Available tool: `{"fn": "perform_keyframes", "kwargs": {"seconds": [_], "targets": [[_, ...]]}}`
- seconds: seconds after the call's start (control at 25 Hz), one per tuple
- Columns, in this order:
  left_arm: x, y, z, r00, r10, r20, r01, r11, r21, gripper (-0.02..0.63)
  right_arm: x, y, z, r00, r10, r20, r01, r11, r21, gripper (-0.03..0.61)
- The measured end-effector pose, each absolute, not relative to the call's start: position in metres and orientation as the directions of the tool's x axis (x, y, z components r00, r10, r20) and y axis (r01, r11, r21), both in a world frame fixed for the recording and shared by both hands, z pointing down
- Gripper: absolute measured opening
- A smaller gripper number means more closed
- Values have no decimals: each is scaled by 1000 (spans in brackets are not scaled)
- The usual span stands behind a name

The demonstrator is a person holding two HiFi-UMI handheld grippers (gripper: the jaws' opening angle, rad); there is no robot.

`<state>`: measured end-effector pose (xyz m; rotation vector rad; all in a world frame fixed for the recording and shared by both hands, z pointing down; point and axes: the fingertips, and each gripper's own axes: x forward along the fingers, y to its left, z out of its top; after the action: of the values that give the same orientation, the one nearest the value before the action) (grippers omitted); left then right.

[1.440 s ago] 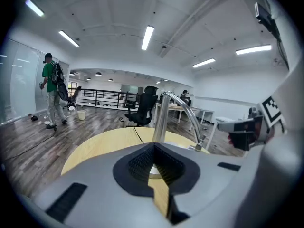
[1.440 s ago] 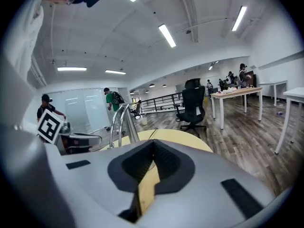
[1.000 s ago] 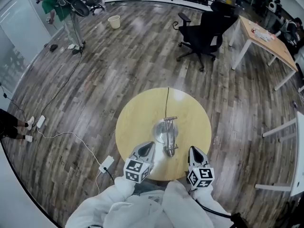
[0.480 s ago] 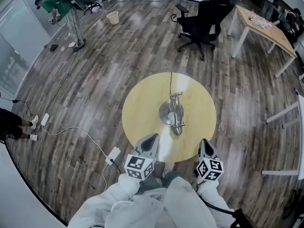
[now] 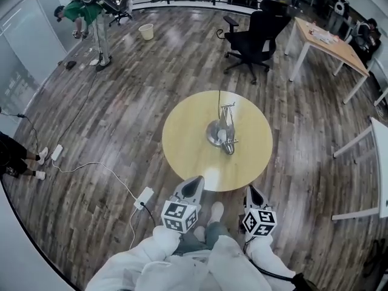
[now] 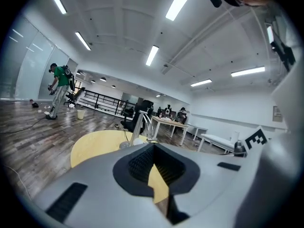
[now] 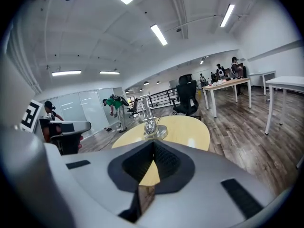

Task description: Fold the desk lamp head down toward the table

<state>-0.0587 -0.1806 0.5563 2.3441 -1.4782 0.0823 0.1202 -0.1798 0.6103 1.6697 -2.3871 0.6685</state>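
A metal desk lamp (image 5: 222, 133) stands near the middle of the round yellow table (image 5: 188, 150), its arm folded low and its head lying toward the near side of the base. Both grippers hang off the table, short of its near edge. The left gripper (image 5: 193, 187) is shut and holds nothing; in its own view the lamp (image 6: 142, 127) and table (image 6: 95, 144) lie ahead beyond the left gripper (image 6: 153, 148). The right gripper (image 5: 251, 194) is shut and empty too. Past the right gripper (image 7: 153, 146) stands the lamp (image 7: 150, 122) on the table (image 7: 185, 129).
A black office chair (image 5: 254, 32) and a wooden desk (image 5: 330, 41) stand beyond the table. A white table (image 5: 379, 144) is at the right edge. A power strip (image 5: 144, 197) with its cable lies on the floor at the near left. A person in green (image 5: 85, 14) stands far left.
Both grippers have drawn back from over the table's near part to short of its edge. The table and lamp now sit farther away; the lamp's pose looks unchanged.
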Motion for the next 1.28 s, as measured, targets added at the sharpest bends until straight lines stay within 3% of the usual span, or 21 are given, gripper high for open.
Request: {"fn": "perform_keyframes", "kwargs": {"seconds": [0.36, 1.28], "targets": [[-52, -147, 541, 346, -903, 256, -929, -290, 231, -2, 111, -153, 565, -417, -865, 278, -905, 366, -218, 11], [-36, -155, 534, 351, -903, 248, -930, -306, 204, -2, 86, -171, 534, -431, -880, 201, -902, 415, -119, 11]]}}
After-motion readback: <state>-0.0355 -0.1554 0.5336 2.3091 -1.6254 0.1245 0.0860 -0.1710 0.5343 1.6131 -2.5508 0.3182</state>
